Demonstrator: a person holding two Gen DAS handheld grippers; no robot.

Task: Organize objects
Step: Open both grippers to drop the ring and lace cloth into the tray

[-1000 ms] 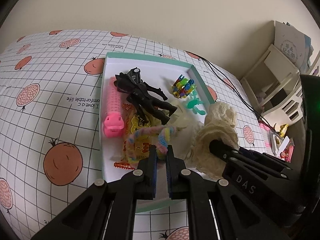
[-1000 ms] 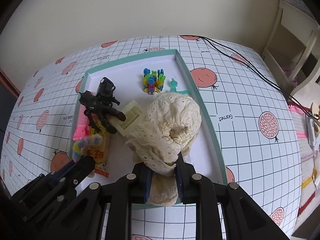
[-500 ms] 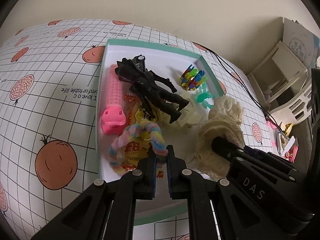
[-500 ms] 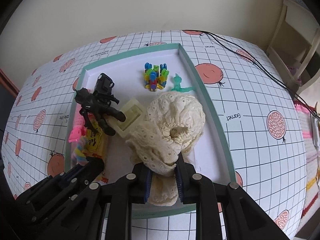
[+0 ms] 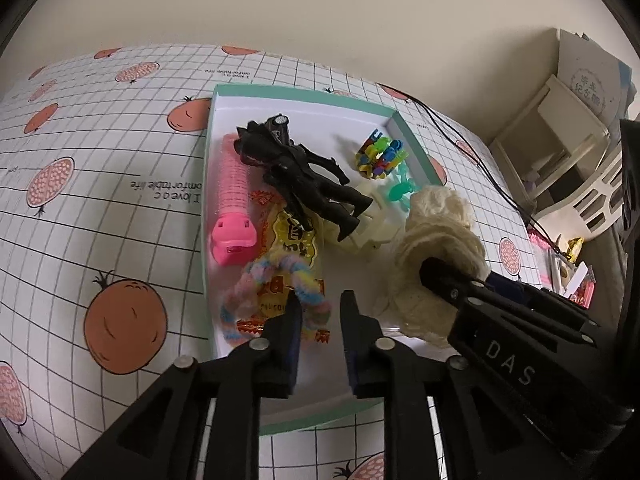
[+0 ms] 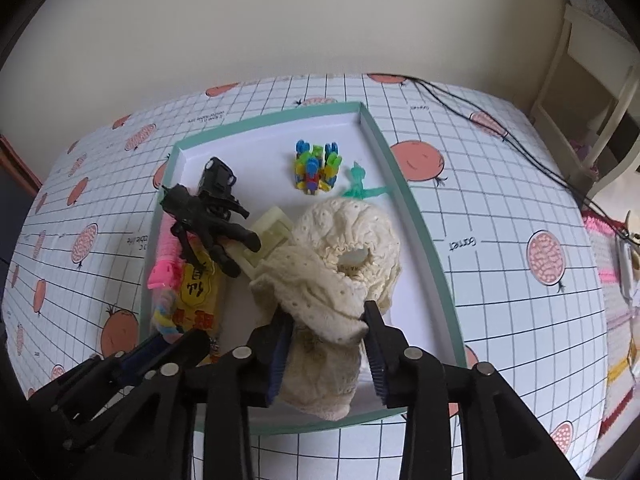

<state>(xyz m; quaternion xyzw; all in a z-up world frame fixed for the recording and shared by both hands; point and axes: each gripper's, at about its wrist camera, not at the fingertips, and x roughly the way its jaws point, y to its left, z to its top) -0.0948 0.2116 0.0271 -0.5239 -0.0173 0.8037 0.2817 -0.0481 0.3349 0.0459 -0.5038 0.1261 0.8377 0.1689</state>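
Both your grippers have opened: left gripper [image 5: 318, 304] released the pastel loop [image 5: 276, 292], right gripper [image 6: 326, 316] straddles the lace cloth [image 6: 340, 256], lying lengthwise away from its jaws.

The left gripper [image 5: 318, 306] is hanging with jaws apart over the tray [image 5: 304, 94], its left finger touching the pastel rope ring [image 5: 256, 284] lying on a snack packet [image 5: 290, 240]

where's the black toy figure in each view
Left wrist: black toy figure lies upper centre, in the tray's far left part, beside the pink toy.
Right wrist: black toy figure sits left of centre, in the tray's left half.
Shared landmark: the colourful block cluster to its right.
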